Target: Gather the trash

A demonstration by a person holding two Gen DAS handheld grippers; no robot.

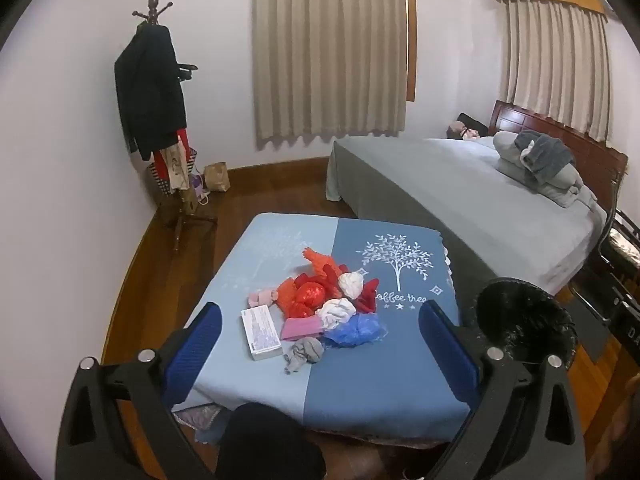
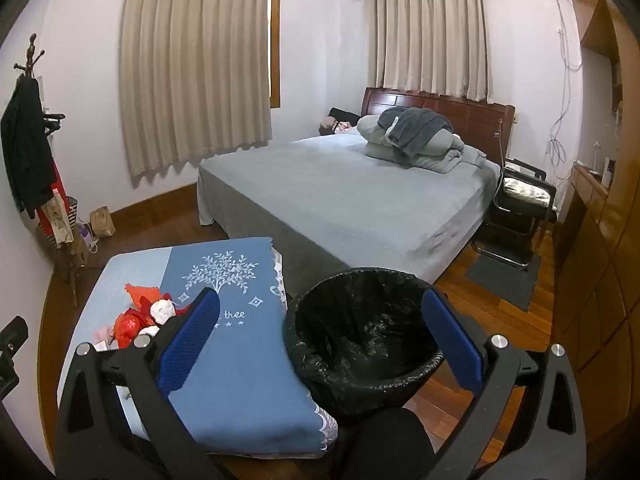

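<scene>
A pile of trash lies on a low table covered with a blue cloth (image 1: pixel 360 380): red crumpled bags (image 1: pixel 308 294), white wads (image 1: pixel 336 312), a blue bag (image 1: pixel 356 330), a pink packet (image 1: pixel 300 328), a white box (image 1: pixel 260 332) and a grey wad (image 1: pixel 306 352). A bin lined with a black bag (image 2: pixel 360 332) stands right of the table; it also shows in the left wrist view (image 1: pixel 524 320). My left gripper (image 1: pixel 320 344) is open, above the pile. My right gripper (image 2: pixel 320 336) is open and empty, over the bin's left rim. The pile shows partly in the right wrist view (image 2: pixel 136 320).
A large bed (image 2: pixel 340 204) with folded bedding stands behind the table. A coat rack (image 1: pixel 160 120) with clothes and a paper bag (image 1: pixel 218 178) stand at the left wall. A black chair (image 2: pixel 520 208) and wooden cabinets (image 2: pixel 600 260) are at the right.
</scene>
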